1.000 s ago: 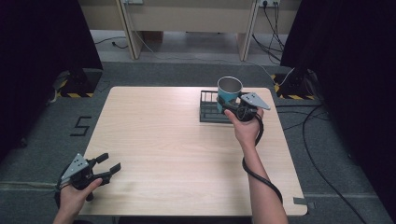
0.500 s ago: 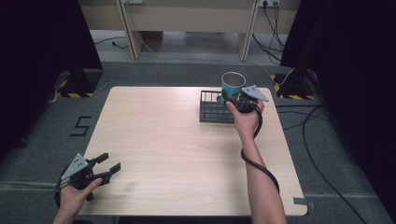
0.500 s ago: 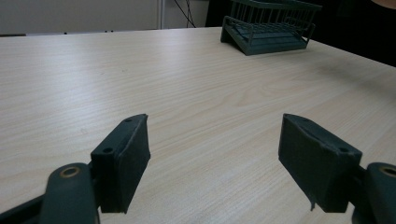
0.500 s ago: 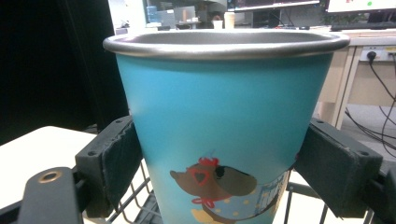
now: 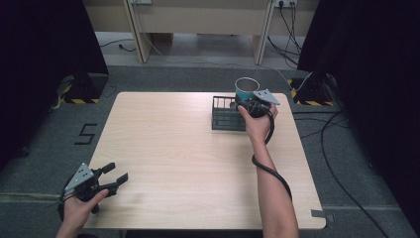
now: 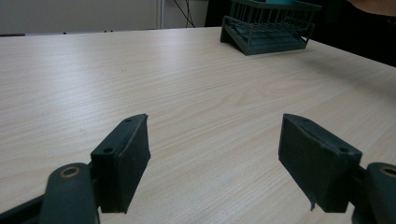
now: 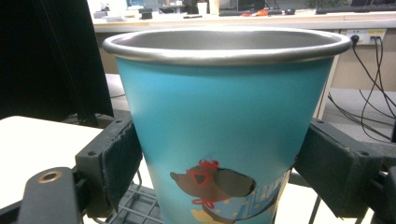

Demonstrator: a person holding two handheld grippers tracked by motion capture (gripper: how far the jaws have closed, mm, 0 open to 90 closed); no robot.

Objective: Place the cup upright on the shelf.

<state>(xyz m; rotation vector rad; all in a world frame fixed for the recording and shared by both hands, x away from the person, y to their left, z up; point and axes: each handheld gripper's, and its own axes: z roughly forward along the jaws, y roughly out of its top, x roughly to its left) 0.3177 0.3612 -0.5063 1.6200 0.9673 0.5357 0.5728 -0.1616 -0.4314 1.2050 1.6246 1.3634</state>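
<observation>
Cup, teal with a steel rim, stands upright, mouth up and long axis vertical, pinched by the right tool above the right end of the dark wire rack. Left tool, well away from the rack at the surface's near left corner, is spread around nothing.

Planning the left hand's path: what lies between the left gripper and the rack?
Nothing but bare table between the left gripper and the rack, in the high view and left gripper view.

Grey carpet floor, black curtains flanking.
</observation>
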